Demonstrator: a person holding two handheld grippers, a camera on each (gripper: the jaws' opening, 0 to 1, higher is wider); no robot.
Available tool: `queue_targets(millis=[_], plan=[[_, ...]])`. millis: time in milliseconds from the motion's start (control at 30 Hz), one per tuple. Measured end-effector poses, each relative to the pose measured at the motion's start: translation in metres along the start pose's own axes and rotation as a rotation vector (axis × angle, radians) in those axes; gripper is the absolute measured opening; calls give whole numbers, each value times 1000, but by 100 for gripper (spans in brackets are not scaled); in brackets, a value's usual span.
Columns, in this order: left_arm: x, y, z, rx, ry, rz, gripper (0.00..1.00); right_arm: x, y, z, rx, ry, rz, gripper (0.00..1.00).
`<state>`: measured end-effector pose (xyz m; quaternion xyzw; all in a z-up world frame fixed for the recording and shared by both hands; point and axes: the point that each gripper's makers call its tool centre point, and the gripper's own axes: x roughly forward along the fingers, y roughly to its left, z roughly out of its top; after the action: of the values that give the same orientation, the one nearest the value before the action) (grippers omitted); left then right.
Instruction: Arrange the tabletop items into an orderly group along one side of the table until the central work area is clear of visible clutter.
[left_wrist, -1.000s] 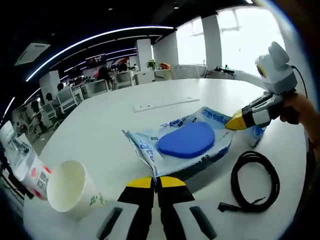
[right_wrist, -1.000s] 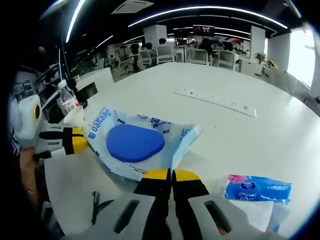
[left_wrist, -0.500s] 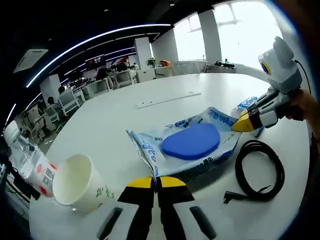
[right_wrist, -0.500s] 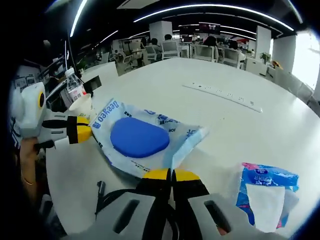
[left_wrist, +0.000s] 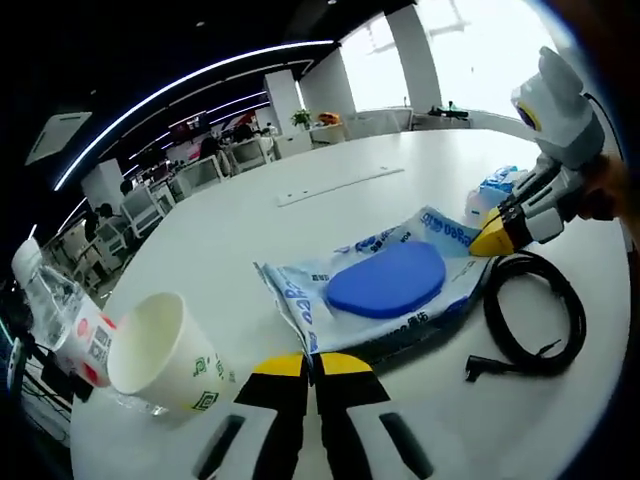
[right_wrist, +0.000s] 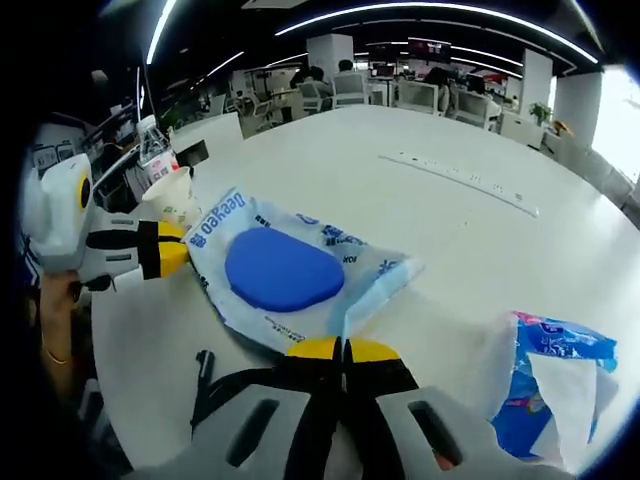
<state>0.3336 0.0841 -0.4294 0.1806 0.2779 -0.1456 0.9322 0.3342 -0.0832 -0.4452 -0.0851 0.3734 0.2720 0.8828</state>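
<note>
Mid-desk: wipes pack (left_wrist: 385, 290) with blue lid, flat. My left gripper (left_wrist: 311, 365) pinches its near corner, jaws closed; my right gripper (right_wrist: 343, 350) pinches the opposite corner likewise. Black cable (left_wrist: 533, 327) coiled beside it. Paper cup (left_wrist: 160, 356) and bottle (left_wrist: 55, 320) near desk edge. Tissue packet (right_wrist: 552, 385) apart.

We see a large white table (left_wrist: 300, 215) with a wet-wipe pack (left_wrist: 375, 290) lying flat on it, its blue lid up. Just beside the pack, a coiled black cable (left_wrist: 530, 325) rests on the tabletop. A paper cup (left_wrist: 160, 355) lies tipped on its side next to a water bottle (left_wrist: 60, 325). A blue tissue packet (right_wrist: 555, 385) and a long white power strip (right_wrist: 460, 180) also lie on the table.
</note>
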Motion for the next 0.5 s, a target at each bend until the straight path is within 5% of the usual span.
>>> queue_targets(millis=[500], plan=[[4, 1, -2, 31, -4, 15, 2, -1, 3, -3, -8, 1, -32, 0]])
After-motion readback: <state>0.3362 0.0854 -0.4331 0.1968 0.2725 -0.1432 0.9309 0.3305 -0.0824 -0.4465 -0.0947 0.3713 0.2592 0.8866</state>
